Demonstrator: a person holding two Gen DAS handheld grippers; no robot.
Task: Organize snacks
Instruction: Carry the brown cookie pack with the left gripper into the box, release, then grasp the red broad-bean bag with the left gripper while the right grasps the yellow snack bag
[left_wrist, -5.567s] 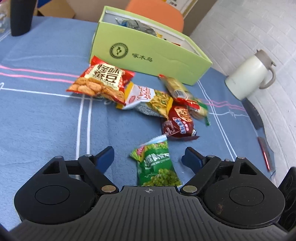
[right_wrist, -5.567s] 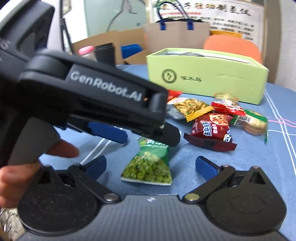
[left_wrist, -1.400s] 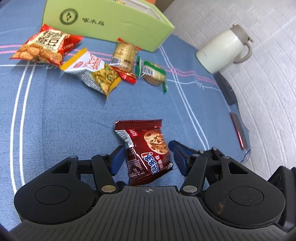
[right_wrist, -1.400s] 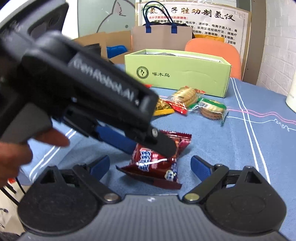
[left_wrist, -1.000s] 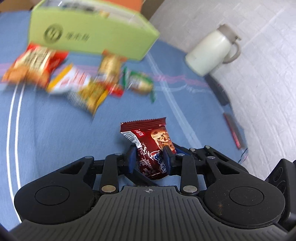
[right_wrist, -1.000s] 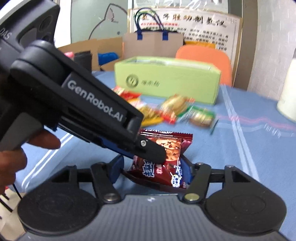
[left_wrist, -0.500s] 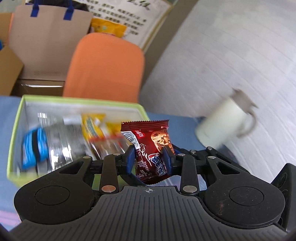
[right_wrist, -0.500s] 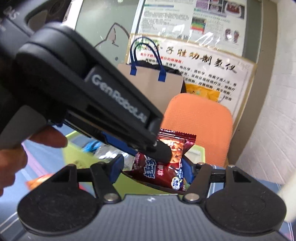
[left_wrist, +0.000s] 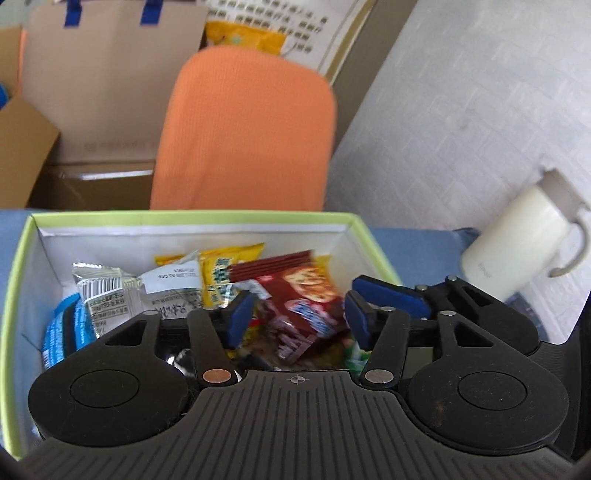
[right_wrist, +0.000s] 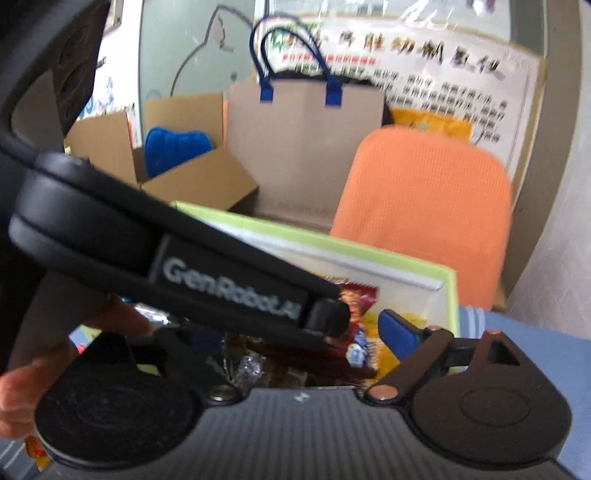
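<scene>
Beyond both claws, an orange chair backs the lime-green cardboard box (left_wrist: 371, 236). Left claw (left_wrist: 297, 314) and right claw (right_wrist: 364, 325) have just opened, releasing the dark-red cookie packet (left_wrist: 301, 291) into it; one snack is stowed.

Dark-red cookie packet (left_wrist: 301, 299), motion-blurred, tilted inside open light-green box (left_wrist: 16, 266), resting atop yellow wrappers (left_wrist: 221, 266), crimped top edge toward far wall. Silver barcoded packets (left_wrist: 107, 291) and blue packet (left_wrist: 61, 332) piled at box's left side.
</scene>
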